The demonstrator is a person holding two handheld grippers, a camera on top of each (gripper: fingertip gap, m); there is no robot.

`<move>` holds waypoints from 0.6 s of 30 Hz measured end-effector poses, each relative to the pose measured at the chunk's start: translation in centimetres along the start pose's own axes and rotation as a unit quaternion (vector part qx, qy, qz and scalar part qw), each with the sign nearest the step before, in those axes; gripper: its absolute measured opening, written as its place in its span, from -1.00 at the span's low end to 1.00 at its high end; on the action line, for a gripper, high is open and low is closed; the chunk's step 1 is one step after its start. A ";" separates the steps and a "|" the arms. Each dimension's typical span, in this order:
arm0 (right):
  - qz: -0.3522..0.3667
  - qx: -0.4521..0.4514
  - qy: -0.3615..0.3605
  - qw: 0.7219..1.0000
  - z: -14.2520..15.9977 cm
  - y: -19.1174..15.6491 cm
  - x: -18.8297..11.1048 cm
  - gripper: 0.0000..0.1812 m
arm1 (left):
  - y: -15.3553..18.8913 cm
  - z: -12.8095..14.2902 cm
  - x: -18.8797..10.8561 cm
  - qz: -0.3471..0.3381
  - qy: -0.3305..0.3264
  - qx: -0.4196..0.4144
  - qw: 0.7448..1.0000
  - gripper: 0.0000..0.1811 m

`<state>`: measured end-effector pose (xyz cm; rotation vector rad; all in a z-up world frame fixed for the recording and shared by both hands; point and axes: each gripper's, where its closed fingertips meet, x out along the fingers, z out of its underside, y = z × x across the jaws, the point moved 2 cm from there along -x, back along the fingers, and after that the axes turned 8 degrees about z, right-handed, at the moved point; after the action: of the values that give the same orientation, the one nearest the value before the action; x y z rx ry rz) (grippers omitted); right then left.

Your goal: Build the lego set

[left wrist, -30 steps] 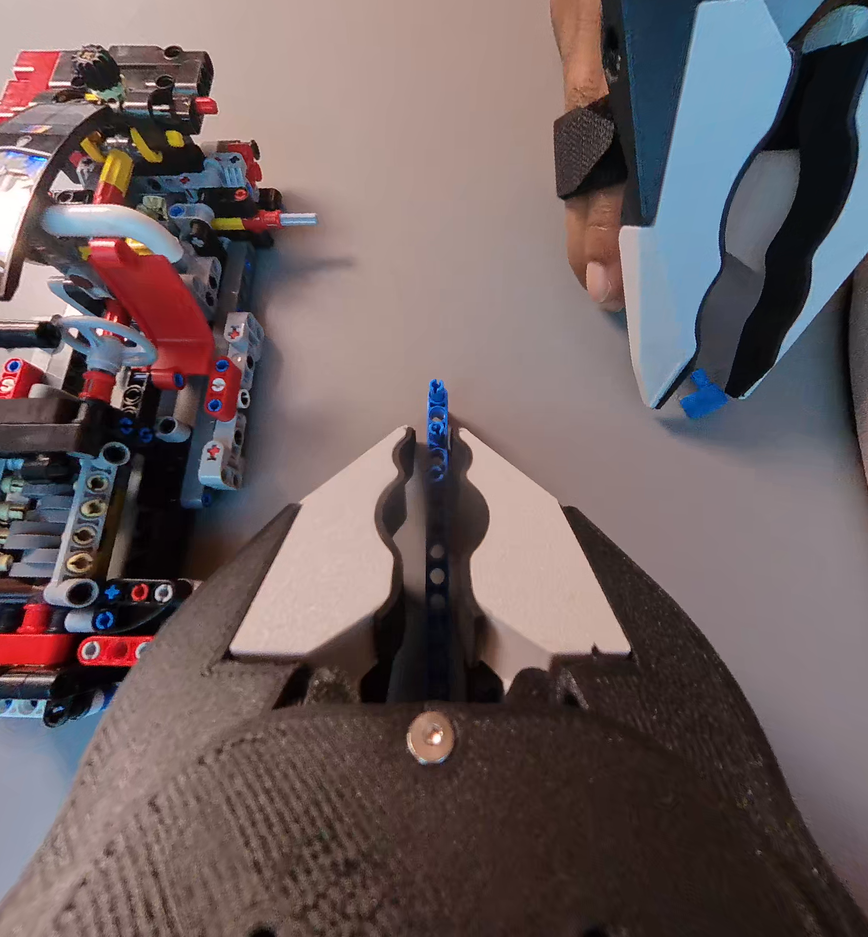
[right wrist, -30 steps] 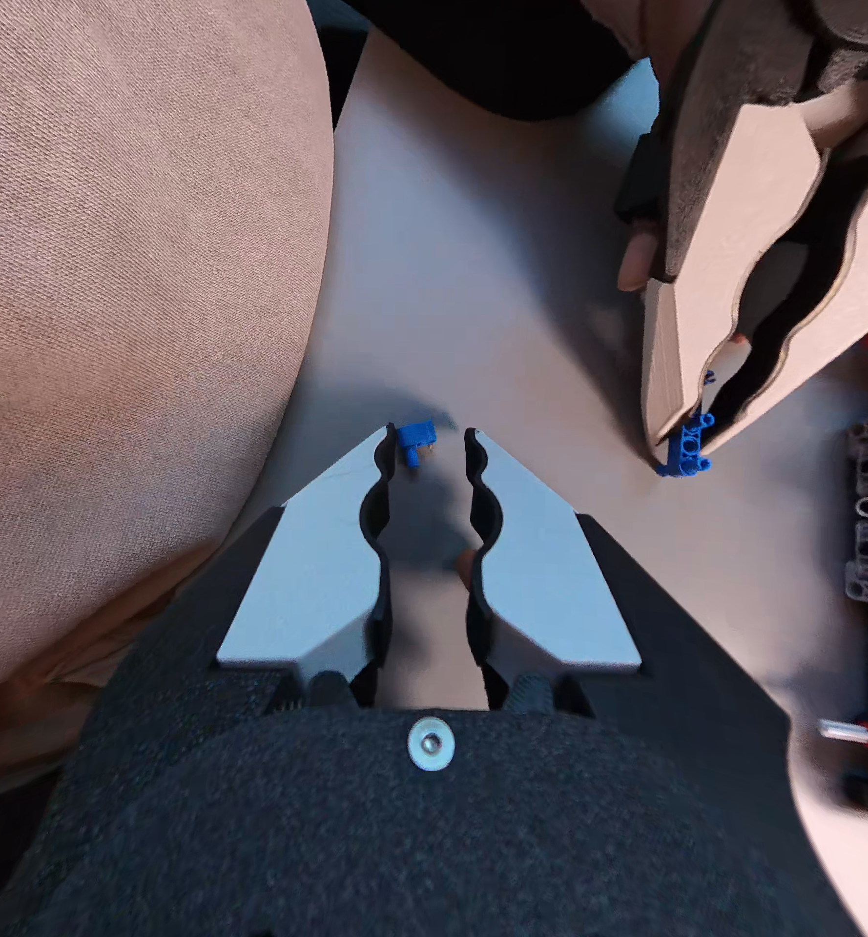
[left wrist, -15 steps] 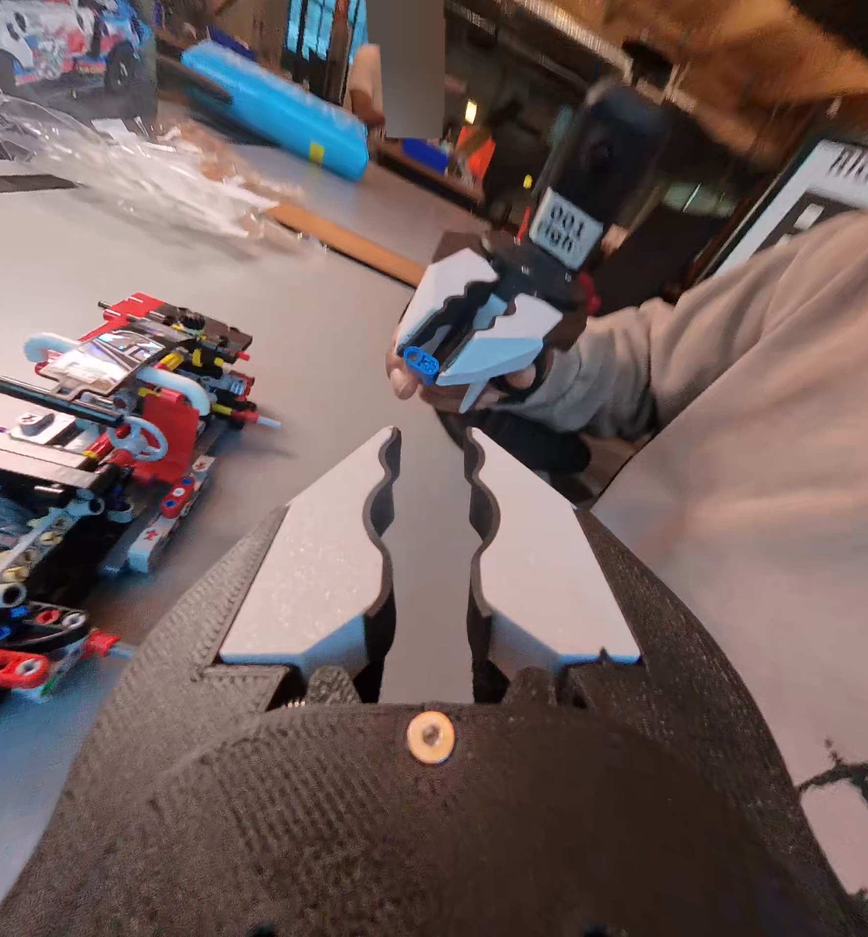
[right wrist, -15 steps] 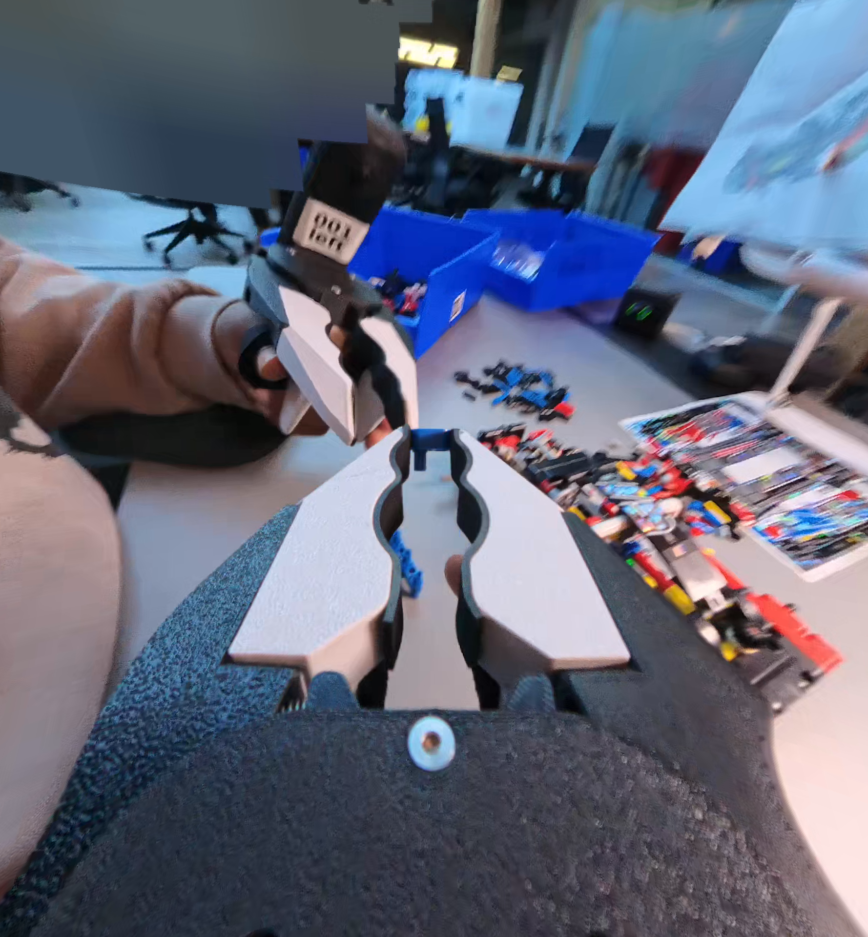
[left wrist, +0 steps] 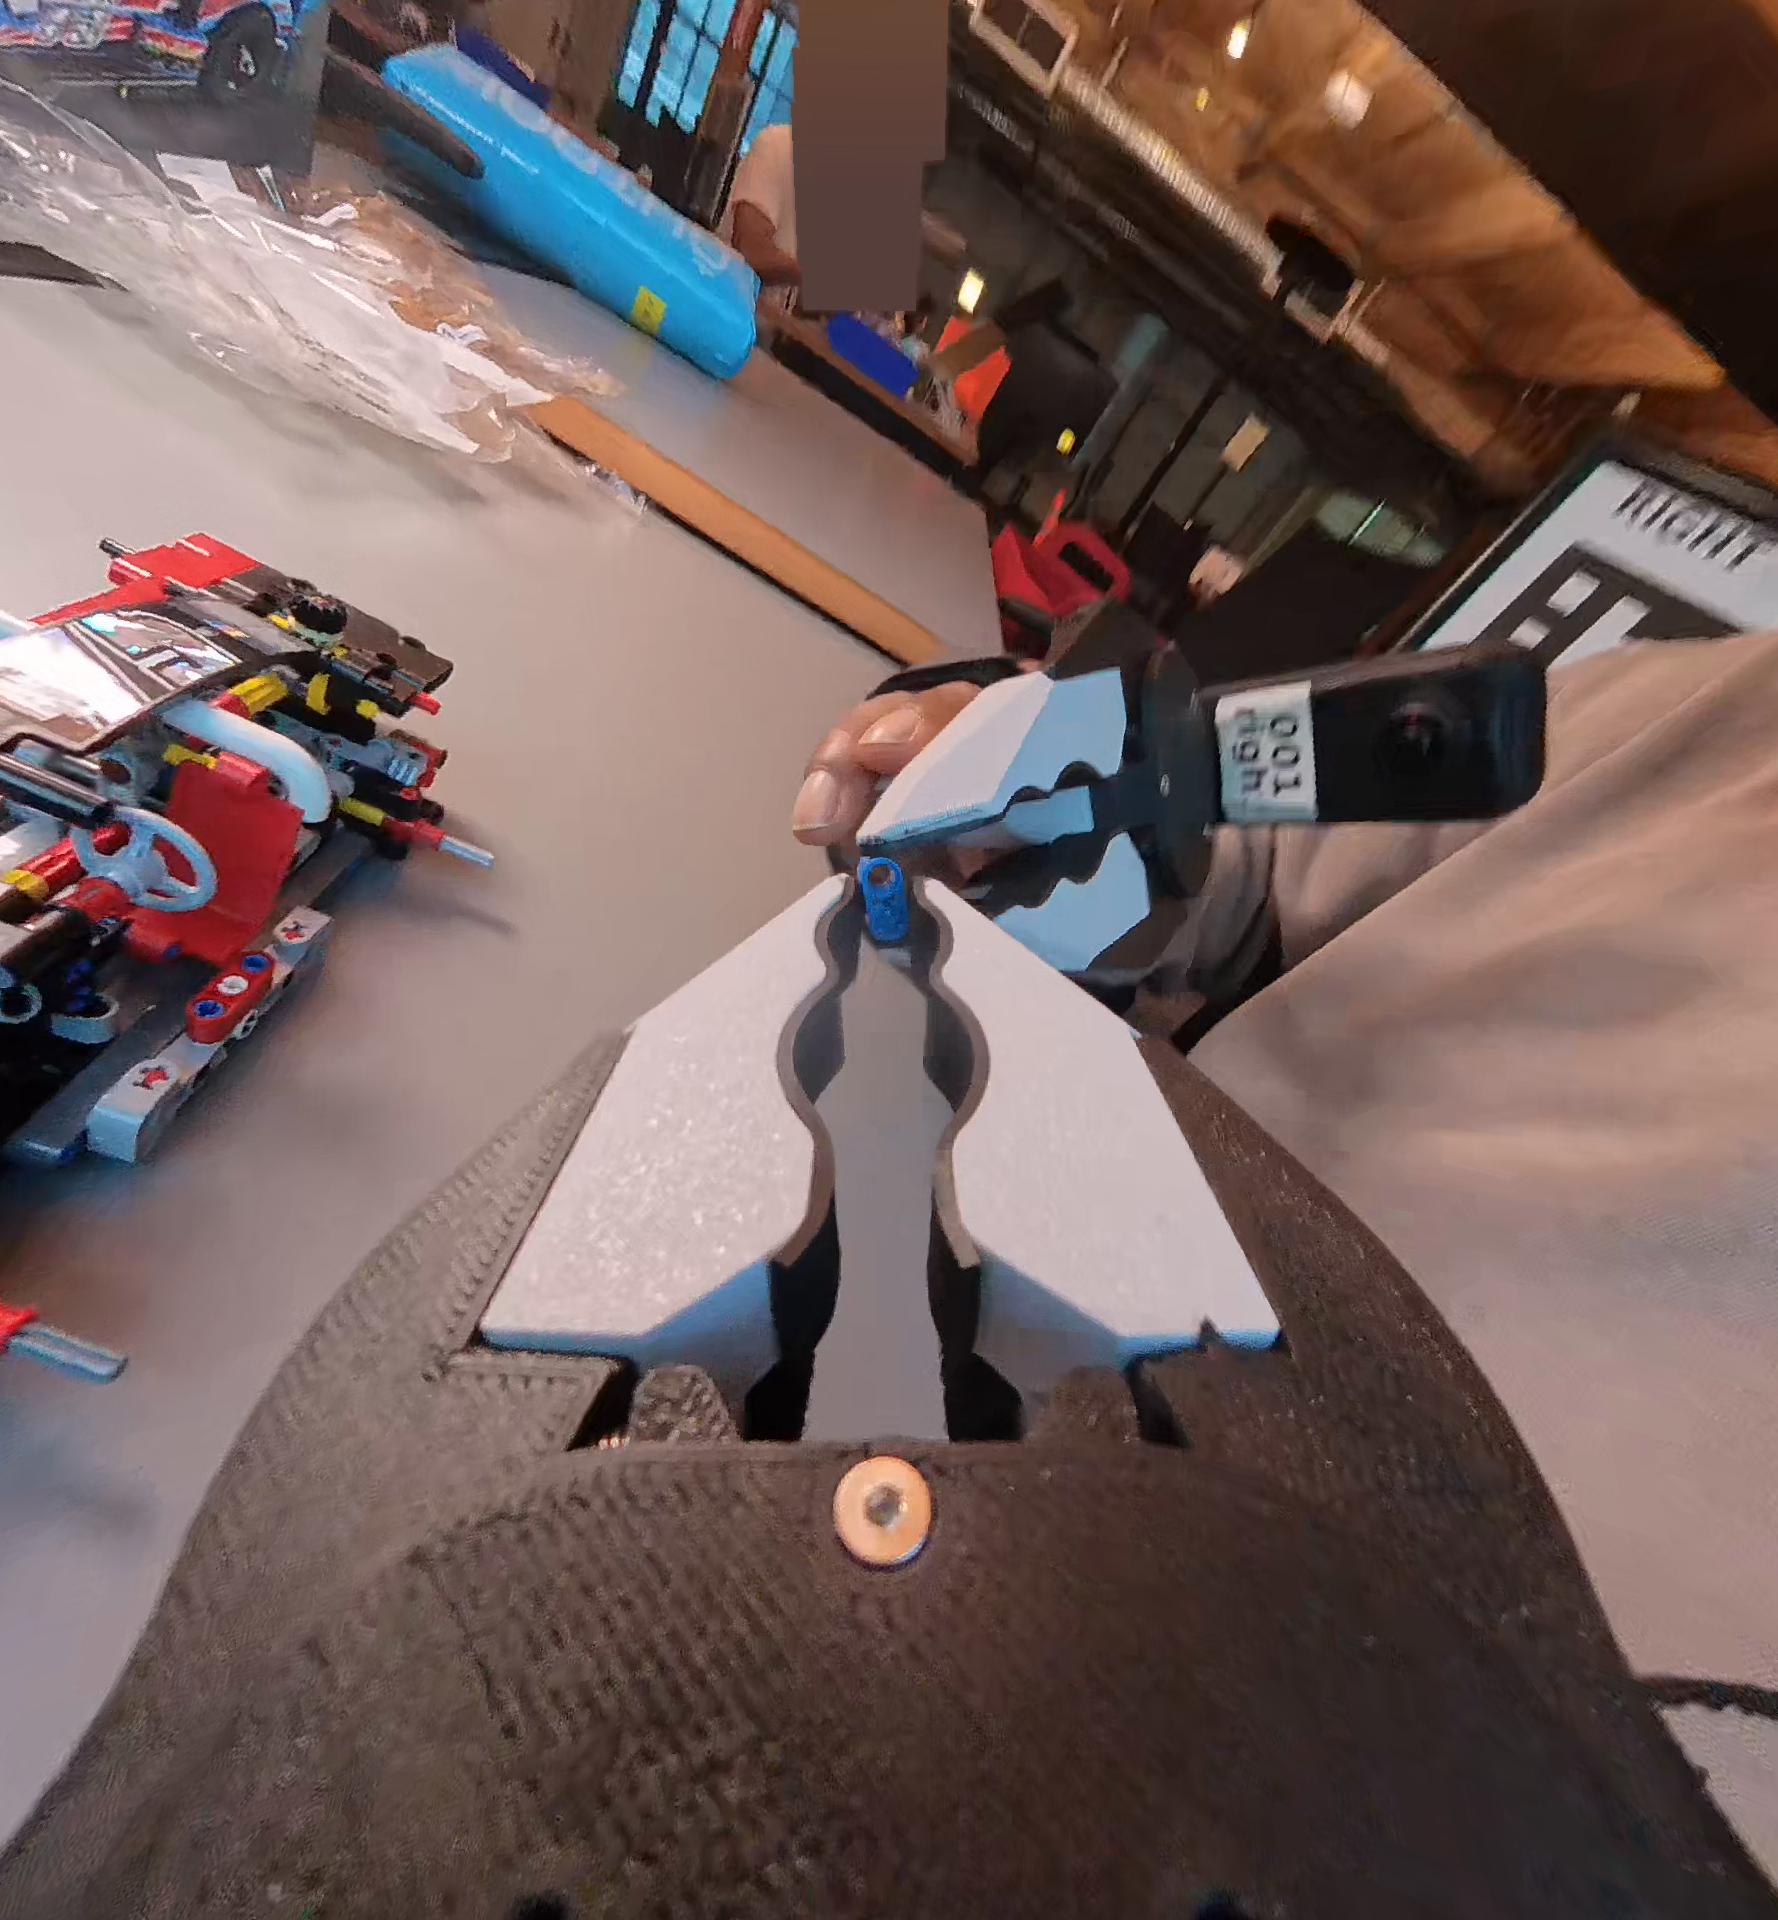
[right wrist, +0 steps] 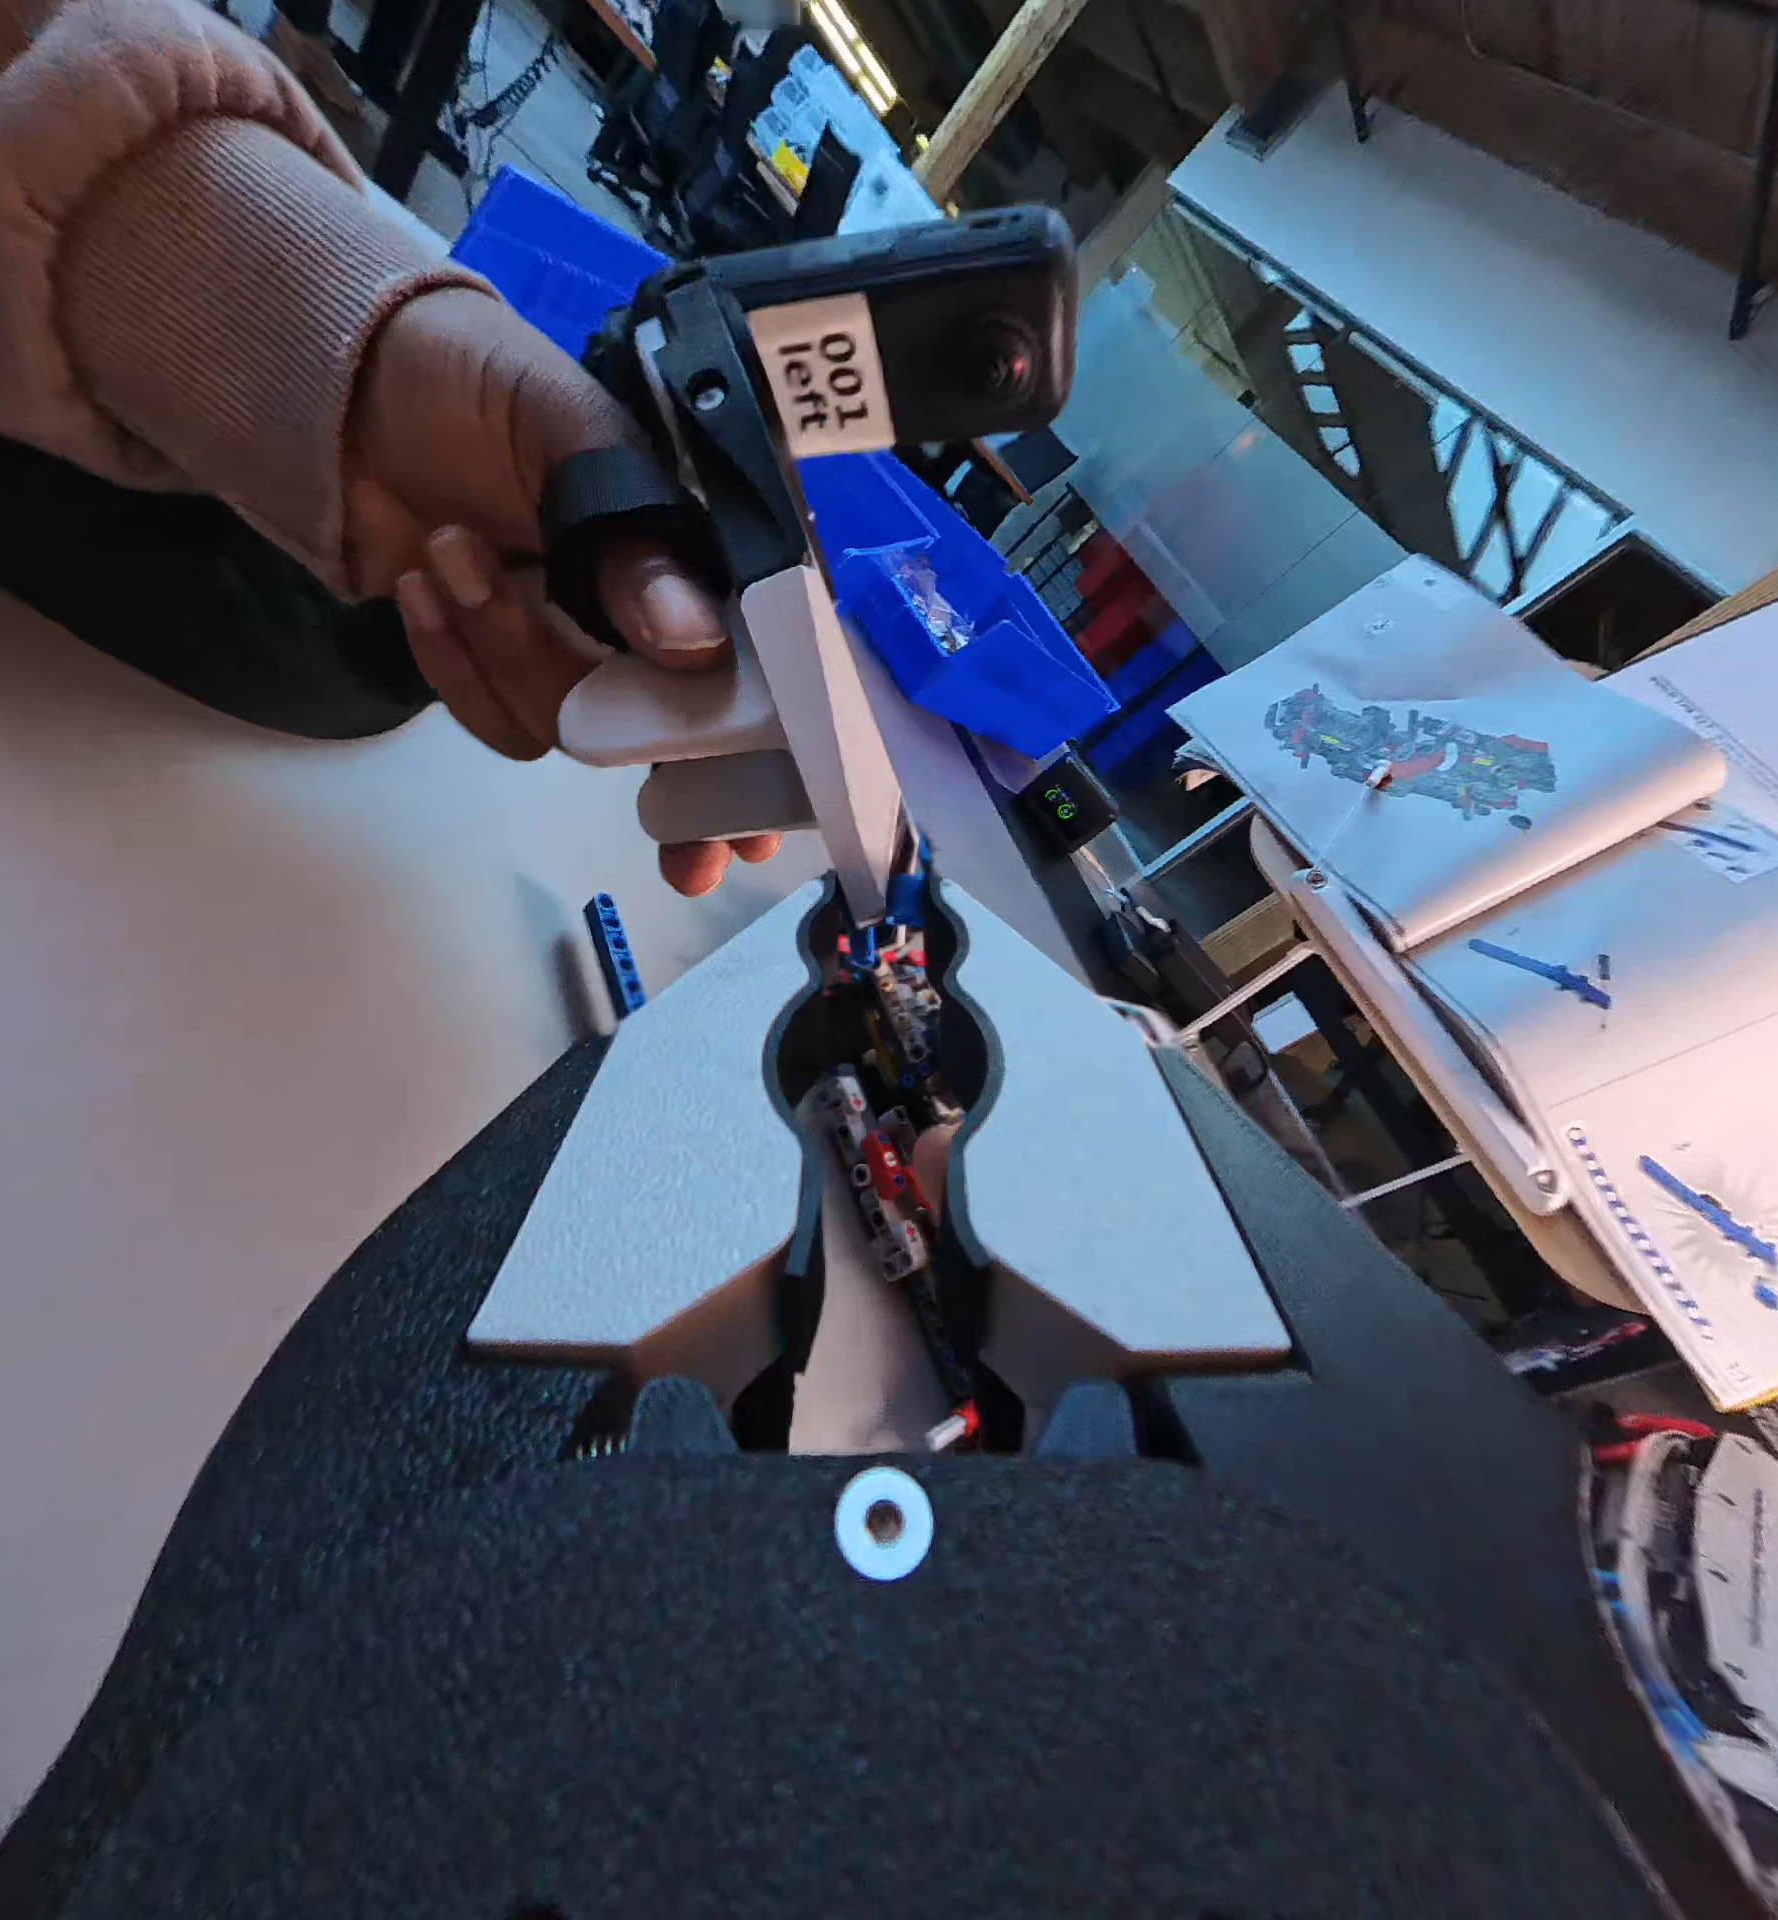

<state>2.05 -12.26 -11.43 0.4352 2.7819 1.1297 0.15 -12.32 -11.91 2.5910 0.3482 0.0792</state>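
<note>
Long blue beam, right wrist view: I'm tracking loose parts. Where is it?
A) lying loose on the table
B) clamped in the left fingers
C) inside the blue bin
A: the long blue beam lies flat on the table, casting a shadow beside it.

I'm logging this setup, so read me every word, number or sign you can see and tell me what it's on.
I don't quote writing; here is what bears it.
White label on the right gripper's camera: printed text.
White label on the left gripper's camera: printed text.
Black-and-white board: large lettering.
Instruction booklet: too small.
Small black device: green display, too small.
</note>
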 end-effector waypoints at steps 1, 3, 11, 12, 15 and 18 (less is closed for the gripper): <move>-0.026 0.013 -0.009 1.000 0.4 -0.5 0.0 -0.84 | -0.2 0.5 -0.1 -0.011 -0.033 0.023 0.999 -0.94; -0.095 0.057 -0.021 0.994 0.8 -1.5 -0.3 -0.82 | -0.4 1.7 -0.1 -0.018 -0.103 0.058 0.993 -0.94; -0.257 0.025 -0.047 0.965 1.5 -3.1 -1.2 -0.82 | -0.4 3.8 0.3 0.039 -0.227 0.047 0.972 -0.94; -0.259 0.019 -0.048 0.964 1.6 -3.1 -1.2 -0.82 | -0.5 3.8 0.4 0.048 -0.222 0.034 0.973 -0.94; -0.264 0.020 -0.040 0.964 1.7 -3.1 -1.4 -0.84 | -0.5 3.9 0.3 0.091 -0.200 -0.016 0.975 -0.94; -0.292 0.033 -0.033 0.955 1.5 -3.5 -1.9 -0.90 | 0.2 4.5 0.3 0.142 -0.202 -0.053 0.968 -0.94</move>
<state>3.41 -14.23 -15.01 -0.3280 2.6119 0.8592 1.06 -14.60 -15.75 2.4551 -0.1711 -0.3187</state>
